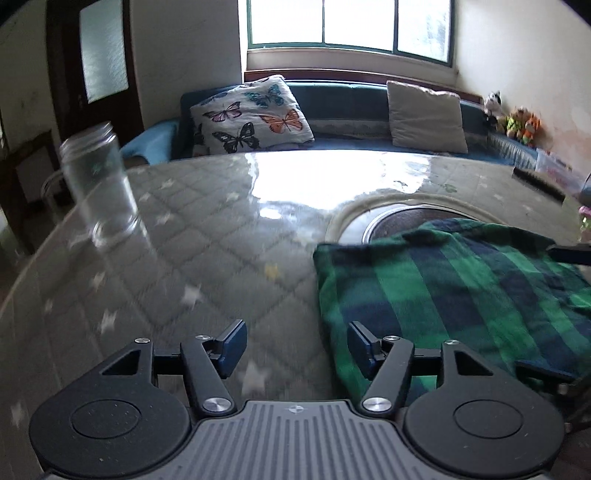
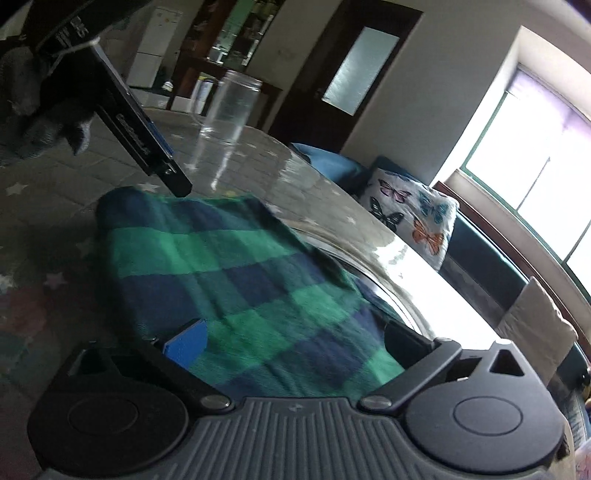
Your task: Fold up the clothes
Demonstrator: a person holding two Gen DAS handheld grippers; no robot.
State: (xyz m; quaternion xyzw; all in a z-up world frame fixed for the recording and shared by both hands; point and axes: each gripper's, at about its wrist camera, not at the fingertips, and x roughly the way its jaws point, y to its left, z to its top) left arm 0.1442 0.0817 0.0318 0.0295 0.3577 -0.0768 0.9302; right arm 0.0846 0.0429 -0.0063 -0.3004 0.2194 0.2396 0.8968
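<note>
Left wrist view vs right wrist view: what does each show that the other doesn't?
Only the left wrist view: the left gripper open, its right finger over the near edge of the plaid cloth, plus the stuffed toys and a dark comb on the table.

Only the right wrist view: the right gripper open above the cloth, and a white fridge in the back room.

Both: the cloth, the glass jar, the table, the butterfly pillow, the window.
</note>
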